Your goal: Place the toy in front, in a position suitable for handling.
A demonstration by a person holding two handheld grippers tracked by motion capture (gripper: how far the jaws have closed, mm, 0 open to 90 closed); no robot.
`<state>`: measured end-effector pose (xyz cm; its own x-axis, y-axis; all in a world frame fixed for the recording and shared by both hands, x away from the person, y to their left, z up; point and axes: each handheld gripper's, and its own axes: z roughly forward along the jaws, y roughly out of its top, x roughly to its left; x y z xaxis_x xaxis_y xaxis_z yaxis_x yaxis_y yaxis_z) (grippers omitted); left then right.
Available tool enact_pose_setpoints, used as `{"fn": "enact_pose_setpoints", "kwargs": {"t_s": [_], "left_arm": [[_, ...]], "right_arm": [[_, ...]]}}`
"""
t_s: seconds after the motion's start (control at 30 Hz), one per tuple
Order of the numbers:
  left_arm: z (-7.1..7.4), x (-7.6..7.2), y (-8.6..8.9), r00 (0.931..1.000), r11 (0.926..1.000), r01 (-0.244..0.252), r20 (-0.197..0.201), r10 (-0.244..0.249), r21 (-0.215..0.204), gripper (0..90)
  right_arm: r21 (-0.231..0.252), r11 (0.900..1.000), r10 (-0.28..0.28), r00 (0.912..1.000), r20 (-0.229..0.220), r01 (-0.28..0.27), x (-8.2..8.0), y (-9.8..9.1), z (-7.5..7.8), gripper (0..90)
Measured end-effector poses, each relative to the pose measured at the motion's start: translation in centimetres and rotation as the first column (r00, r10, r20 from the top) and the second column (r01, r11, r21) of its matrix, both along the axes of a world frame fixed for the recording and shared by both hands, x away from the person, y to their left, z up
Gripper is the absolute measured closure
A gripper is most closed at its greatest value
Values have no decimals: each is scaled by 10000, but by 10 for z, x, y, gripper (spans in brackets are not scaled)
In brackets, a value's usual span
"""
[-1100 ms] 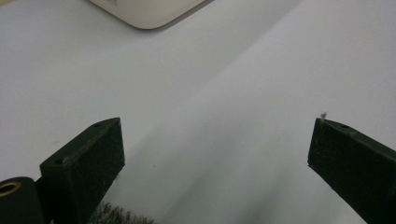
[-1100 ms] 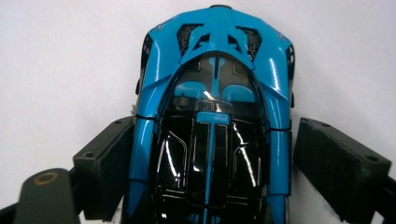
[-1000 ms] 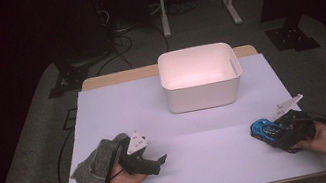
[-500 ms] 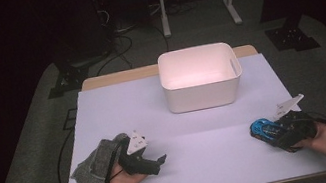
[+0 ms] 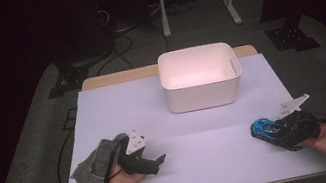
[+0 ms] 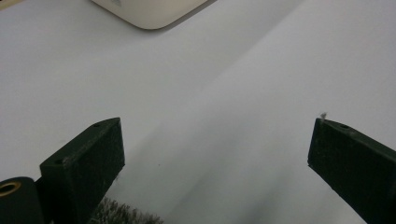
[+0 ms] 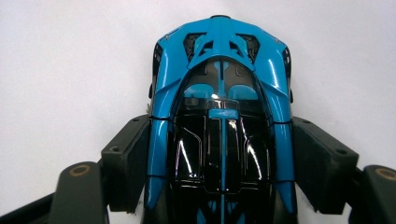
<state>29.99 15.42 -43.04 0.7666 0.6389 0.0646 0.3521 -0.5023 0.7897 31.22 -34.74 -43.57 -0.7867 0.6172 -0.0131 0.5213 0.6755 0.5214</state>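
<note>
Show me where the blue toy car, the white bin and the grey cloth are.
blue toy car (image 7: 219,93): right gripper view, on its blue body.
white bin (image 5: 202,97): high view, on its front wall.
grey cloth (image 5: 90,167): high view, on its middle.

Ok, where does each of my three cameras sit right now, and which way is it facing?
High view: above the person's side, looking forward and down on the table, the white bin and the grey cloth; both hands come in from below.
Left gripper view: rides the left gripper, looking along its wide-open jaws over bare table toward the bin.
Right gripper view: rides the right gripper, looking down on the blue toy car; its jaws have just been closing and press its sides.
Shared: high and right gripper views both show the car; high and left, the bin.
</note>
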Motion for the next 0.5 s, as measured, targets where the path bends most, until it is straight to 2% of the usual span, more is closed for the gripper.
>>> {"fn": "enact_pose_setpoints", "kwargs": {"t_s": [0.33, 0.5], "left_arm": [[0, 0, 1, 10000, 10000, -7, 13, 7, 44, 32], [1, 0, 1, 10000, 10000, -44, 30, 44, -23, 32]], "right_arm": [[43, 10000, -7, 9999, 108, 7, -1, -1, 5, 265], [173, 9997, 161, 9994, 309, -167, -4, 3, 15, 265]]}}
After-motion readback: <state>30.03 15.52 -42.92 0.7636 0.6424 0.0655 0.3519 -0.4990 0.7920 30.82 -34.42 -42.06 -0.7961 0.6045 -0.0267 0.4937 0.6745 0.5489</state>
